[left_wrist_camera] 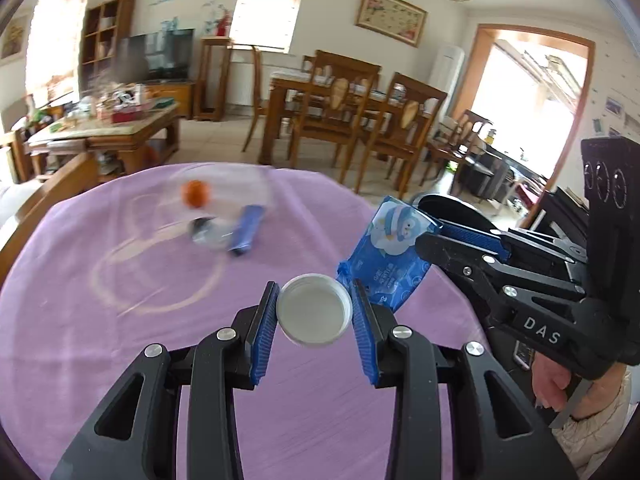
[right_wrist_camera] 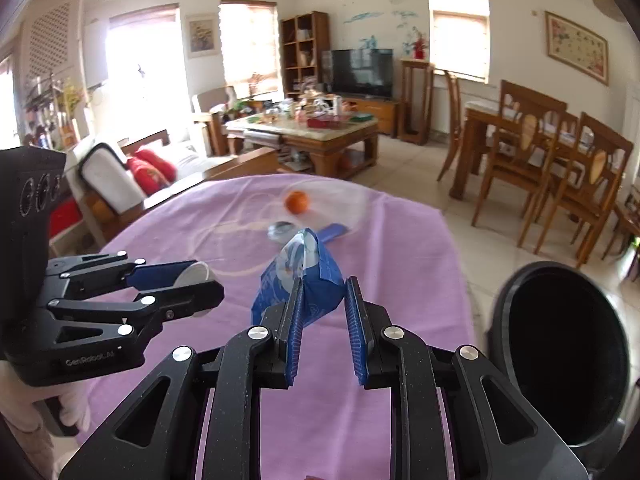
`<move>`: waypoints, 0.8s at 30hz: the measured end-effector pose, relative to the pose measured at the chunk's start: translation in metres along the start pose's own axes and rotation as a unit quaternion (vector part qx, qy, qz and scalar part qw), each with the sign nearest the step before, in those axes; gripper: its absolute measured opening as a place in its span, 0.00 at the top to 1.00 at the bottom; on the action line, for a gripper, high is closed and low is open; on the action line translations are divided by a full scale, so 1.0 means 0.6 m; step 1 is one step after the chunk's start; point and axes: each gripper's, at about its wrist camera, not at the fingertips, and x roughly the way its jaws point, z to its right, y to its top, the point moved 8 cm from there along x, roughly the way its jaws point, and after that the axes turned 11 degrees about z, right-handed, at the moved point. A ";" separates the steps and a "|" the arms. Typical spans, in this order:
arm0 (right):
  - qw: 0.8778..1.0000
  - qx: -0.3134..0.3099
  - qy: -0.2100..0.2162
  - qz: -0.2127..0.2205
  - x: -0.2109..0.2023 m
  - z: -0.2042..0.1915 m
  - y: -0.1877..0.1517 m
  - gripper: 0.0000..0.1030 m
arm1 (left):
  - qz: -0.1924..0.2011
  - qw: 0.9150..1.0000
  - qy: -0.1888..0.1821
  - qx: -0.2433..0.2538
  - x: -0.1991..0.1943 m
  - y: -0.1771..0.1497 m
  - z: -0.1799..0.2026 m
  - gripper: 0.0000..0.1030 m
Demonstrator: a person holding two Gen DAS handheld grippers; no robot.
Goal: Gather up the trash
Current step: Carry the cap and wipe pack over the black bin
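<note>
Covering the round table (left_wrist_camera: 100, 360) is a lilac cloth, and beside its right edge, on the floor, stands a black bin (right_wrist_camera: 568, 360) with its mouth wide open; that is, I judge, where the trash goes.

Two pieces are already in hand and lifted clear of the cloth. The right gripper (right_wrist_camera: 324, 316) has its jaws nearly closed on the lower end of a blue wet-wipe packet (right_wrist_camera: 296, 280), which stands up crumpled between the pads. The left gripper (left_wrist_camera: 315, 312) is clamped on a white cap (left_wrist_camera: 314, 309), a pad on each side of its rim, hollow side to the camera.

What is left lies toward the far edge of the table, blurred: a small blue wrapper (left_wrist_camera: 248, 228), a clear, crushed piece of plastic (left_wrist_camera: 208, 236) just beside it, and an orange (left_wrist_camera: 195, 193) that seems to sit inside a transparent dish or bag; I cannot tell which. Whether the orange counts as trash is unclear. So the job looks about half done: two picked, none seen dropped, two or three to go.

Room is good. The near half of the cloth is bare, the grippers sit close side by side without touching, and the path from the right edge to the bin looks unobstructed.
</note>
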 end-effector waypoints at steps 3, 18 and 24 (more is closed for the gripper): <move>0.999 0.003 -0.034 0.012 -0.032 0.059 -0.003 0.79 | -0.002 1.000 -0.015 0.010 0.029 0.007 0.041 0.65; 0.986 0.055 -0.154 0.016 -0.122 0.337 -0.084 0.79 | -0.036 0.992 -0.113 0.048 0.190 0.010 0.263 0.65; 0.979 0.108 -0.172 0.005 -0.126 0.428 -0.134 0.79 | -0.057 0.989 -0.123 0.052 0.238 -0.006 0.308 0.65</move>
